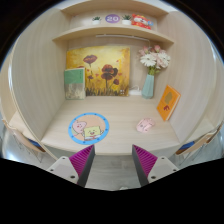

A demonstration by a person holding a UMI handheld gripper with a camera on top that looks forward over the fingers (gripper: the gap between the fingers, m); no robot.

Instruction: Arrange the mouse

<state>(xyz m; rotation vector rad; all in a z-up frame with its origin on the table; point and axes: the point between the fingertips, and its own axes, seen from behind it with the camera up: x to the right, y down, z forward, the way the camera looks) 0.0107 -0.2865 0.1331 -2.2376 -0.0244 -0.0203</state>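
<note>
Bright, even, warm light; soft shadows; strong fisheye bending at edges; slight blur.

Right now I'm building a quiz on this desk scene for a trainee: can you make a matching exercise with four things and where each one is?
Things:
1. round mat
2. mouse
3. vase of flowers
4. flower picture

Places:
A. against the back wall, in the middle
B. on the desk, ahead of the right finger
C. at the back, right of the picture
D. on the desk, ahead of the left finger

Pairs: 1-D, 2-B, 3-C, 4-A.

The gripper is open, holding nothing, short of both the mat and the mouse.
</note>
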